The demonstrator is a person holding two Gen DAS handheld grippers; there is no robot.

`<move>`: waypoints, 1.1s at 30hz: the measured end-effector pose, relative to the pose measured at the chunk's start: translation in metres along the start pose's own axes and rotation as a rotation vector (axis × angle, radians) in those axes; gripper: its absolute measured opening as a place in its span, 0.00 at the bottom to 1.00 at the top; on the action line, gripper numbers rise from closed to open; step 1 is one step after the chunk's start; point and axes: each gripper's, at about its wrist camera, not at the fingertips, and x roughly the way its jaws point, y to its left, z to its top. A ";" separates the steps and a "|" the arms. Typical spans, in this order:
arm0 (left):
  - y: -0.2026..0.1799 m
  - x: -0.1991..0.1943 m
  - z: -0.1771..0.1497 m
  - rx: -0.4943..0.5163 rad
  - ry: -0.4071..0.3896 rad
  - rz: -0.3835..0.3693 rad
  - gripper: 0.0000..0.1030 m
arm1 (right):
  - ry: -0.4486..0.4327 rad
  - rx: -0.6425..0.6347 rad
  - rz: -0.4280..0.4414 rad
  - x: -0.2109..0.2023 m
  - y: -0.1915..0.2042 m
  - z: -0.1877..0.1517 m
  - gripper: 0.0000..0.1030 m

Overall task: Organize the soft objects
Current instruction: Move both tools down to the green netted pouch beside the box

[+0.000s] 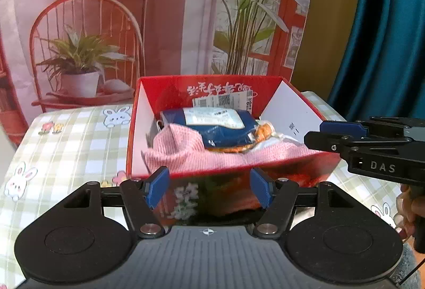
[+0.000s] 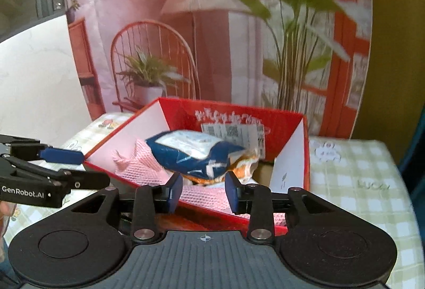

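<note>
A red box with white inner walls stands on the checked tablecloth; it also shows in the right wrist view. Inside lie a pink knitted cloth, a blue and white soft packet and an orange and white item under it. My left gripper is open and empty just in front of the box's near wall. My right gripper is open and empty at the box's near rim, over the pink cloth. It shows from the side in the left wrist view.
The table carries a green checked cloth with rabbits. A printed backdrop of a chair and plants hangs behind. A teal curtain hangs at the right. A white label is stuck on the box's far wall.
</note>
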 end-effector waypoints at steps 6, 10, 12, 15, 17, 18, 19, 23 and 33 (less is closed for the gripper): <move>-0.006 0.001 -0.020 0.001 0.045 -0.017 0.67 | -0.050 0.011 0.012 -0.019 0.018 -0.026 0.32; -0.008 0.000 -0.035 0.001 0.060 -0.019 0.67 | -0.086 0.037 0.014 -0.028 0.024 -0.047 0.32; -0.007 -0.001 -0.041 -0.012 0.063 -0.028 0.67 | -0.082 0.067 0.012 -0.031 0.024 -0.057 0.32; -0.010 -0.002 -0.050 -0.013 0.062 -0.031 0.68 | -0.068 0.066 0.000 -0.034 0.026 -0.075 0.32; -0.012 -0.004 -0.055 -0.017 0.058 -0.032 0.68 | -0.054 0.055 -0.004 -0.035 0.029 -0.086 0.32; -0.012 -0.004 -0.058 -0.025 0.055 -0.033 0.67 | -0.045 0.053 -0.006 -0.036 0.030 -0.091 0.32; -0.012 -0.005 -0.062 -0.037 0.050 -0.034 0.67 | -0.034 0.052 -0.005 -0.036 0.031 -0.096 0.32; -0.012 -0.004 -0.074 -0.087 0.050 -0.062 0.67 | 0.022 0.049 -0.010 -0.030 0.033 -0.114 0.33; -0.006 0.006 -0.091 -0.149 0.073 -0.102 0.58 | 0.066 -0.034 0.025 -0.016 0.048 -0.132 0.47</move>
